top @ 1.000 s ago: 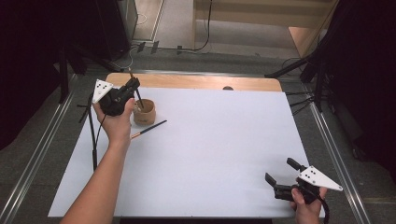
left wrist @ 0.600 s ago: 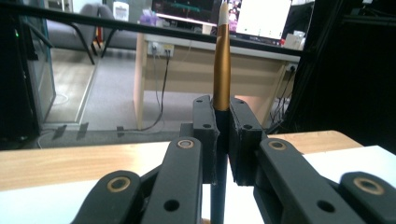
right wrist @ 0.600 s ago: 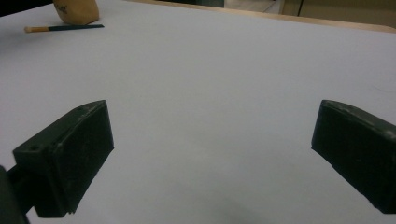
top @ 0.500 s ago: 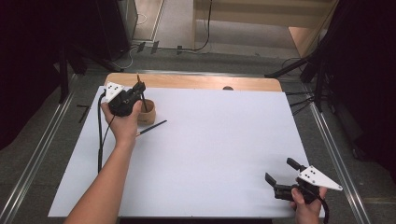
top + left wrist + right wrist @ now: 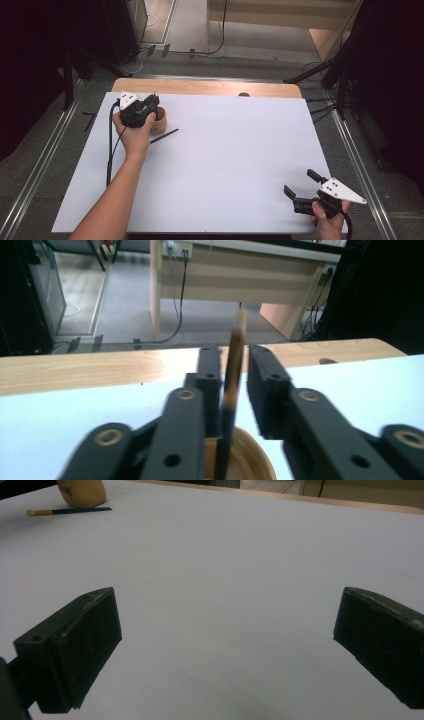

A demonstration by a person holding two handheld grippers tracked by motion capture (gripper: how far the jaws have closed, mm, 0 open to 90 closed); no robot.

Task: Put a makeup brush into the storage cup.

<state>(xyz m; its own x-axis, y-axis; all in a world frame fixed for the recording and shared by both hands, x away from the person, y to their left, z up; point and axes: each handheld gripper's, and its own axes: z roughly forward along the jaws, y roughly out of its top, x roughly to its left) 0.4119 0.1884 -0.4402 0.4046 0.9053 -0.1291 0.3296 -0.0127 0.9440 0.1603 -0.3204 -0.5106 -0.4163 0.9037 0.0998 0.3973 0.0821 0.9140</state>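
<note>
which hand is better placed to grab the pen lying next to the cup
Left. The left gripper sits over the cup, its jaws just opened around a pen standing in it, and the lying pen is right beside. The right gripper rests open at the far near corner.

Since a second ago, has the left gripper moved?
Yes. The left gripper has come down toward the cup. Its jaws have just been opening around the brush standing in it.

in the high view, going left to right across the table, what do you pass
left gripper over the wooden cup → loose brush lying on the white sheet → right gripper near the front right corner
</note>
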